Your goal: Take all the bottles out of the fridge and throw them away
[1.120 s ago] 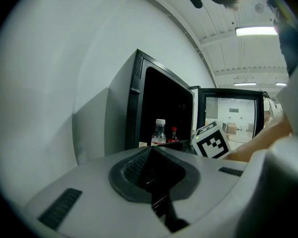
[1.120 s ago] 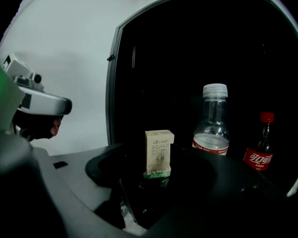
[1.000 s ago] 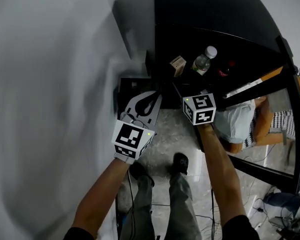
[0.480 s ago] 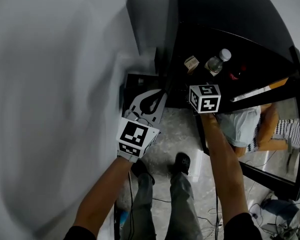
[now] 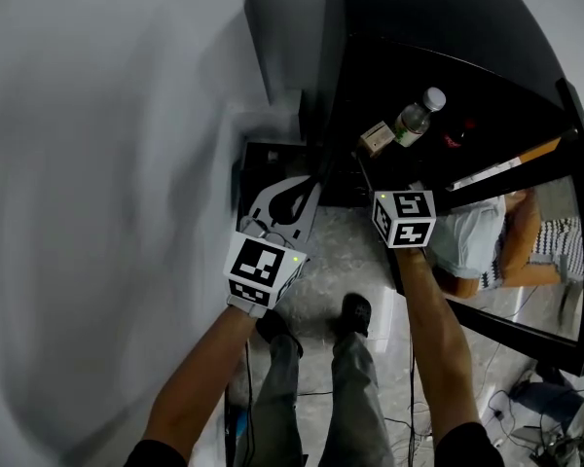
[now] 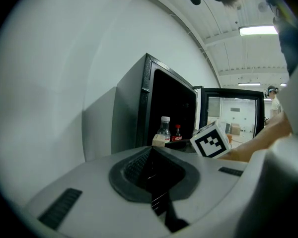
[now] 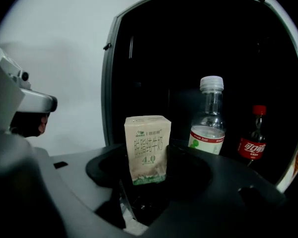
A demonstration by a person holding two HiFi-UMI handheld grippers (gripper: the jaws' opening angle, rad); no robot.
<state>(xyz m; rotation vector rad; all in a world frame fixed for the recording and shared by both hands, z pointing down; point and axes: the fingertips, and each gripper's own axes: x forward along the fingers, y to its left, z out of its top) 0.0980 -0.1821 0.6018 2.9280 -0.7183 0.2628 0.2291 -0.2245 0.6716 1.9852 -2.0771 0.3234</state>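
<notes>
A black fridge (image 5: 448, 27) stands open. Inside it are a clear water bottle with a white cap (image 5: 417, 117) (image 7: 208, 118) and a small red-capped cola bottle (image 7: 253, 140) (image 5: 455, 136). My right gripper (image 5: 378, 159) (image 7: 148, 176) is at the fridge's mouth. Its jaws have just been closing, and they are shut on a beige milk carton (image 7: 147, 148) (image 5: 375, 139), upright in front of the water bottle. My left gripper (image 5: 302, 195) (image 6: 159, 182) is shut and empty, left of the fridge. Both bottles (image 6: 163, 129) show beyond it.
The fridge's glass door (image 5: 526, 251) is swung open on the right and reflects a person. A dark box (image 5: 263, 159) sits on the floor against the white wall (image 5: 107, 163), just past my left gripper. Cables (image 5: 526, 416) lie on the floor at lower right.
My right gripper has drawn back toward me, and the milk carton has come with it, away from the water bottle. The left gripper has stayed put.
</notes>
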